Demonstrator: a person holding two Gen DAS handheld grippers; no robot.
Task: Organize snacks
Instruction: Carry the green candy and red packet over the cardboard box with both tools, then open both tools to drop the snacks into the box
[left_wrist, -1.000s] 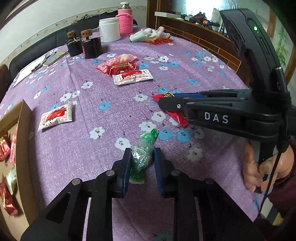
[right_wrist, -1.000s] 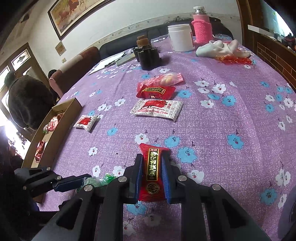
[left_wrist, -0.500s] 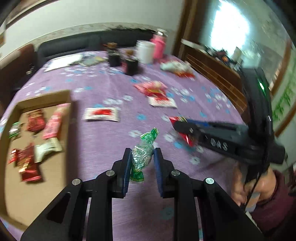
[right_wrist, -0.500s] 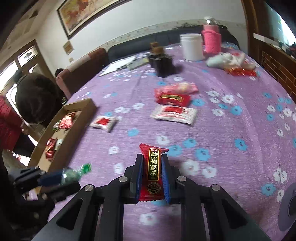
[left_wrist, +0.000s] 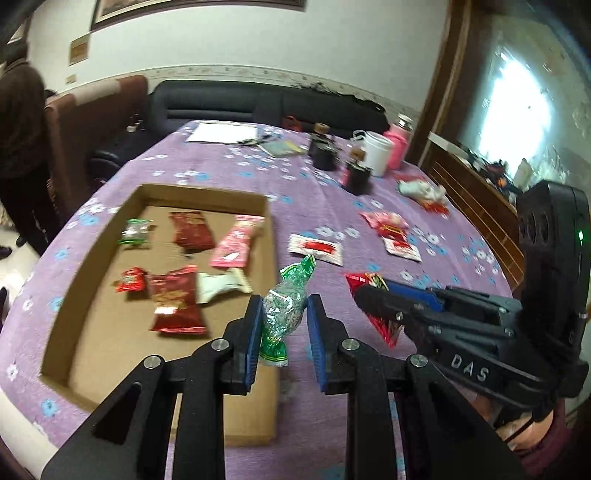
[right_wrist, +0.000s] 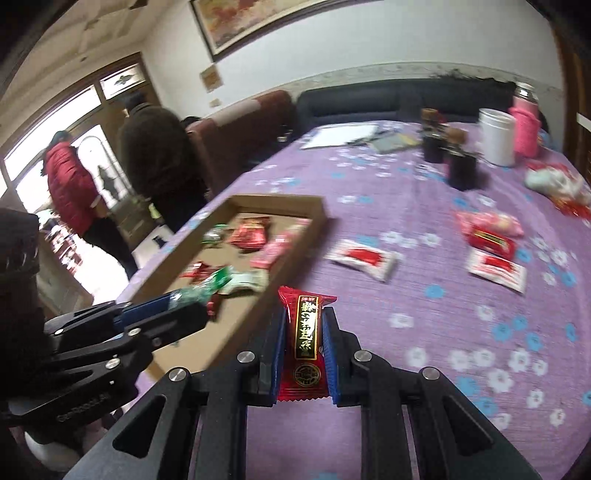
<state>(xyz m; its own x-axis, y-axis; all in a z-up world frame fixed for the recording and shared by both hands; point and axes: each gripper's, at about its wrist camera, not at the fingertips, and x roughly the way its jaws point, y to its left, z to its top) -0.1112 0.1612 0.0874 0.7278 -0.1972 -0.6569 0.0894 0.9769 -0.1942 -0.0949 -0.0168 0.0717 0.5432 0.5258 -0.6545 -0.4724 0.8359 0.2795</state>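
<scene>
My left gripper (left_wrist: 284, 314) is shut on a green foil candy (left_wrist: 286, 306) and holds it in the air over the right wall of a shallow cardboard box (left_wrist: 110, 354) that holds several snack packets. My right gripper (right_wrist: 303, 328) is shut on a red snack packet (right_wrist: 304, 339) with a black and gold label, in the air just right of the box (right_wrist: 295, 236). The right gripper also shows in the left wrist view (left_wrist: 373, 295), and the left gripper in the right wrist view (right_wrist: 184, 299). Loose red and white packets (left_wrist: 316, 248) lie on the purple flowered tablecloth.
Dark jars (left_wrist: 325, 155), a white tub (left_wrist: 376, 152), a pink bottle (left_wrist: 398, 147) and papers (left_wrist: 221, 133) stand at the table's far end. More packets (right_wrist: 495, 266) lie at the right. Two people (right_wrist: 159, 162) stand beyond the table's left side, by sofas.
Both grippers have lifted their snacks off the table and swung left toward the cardboard box. The box now fills the left of both views.
</scene>
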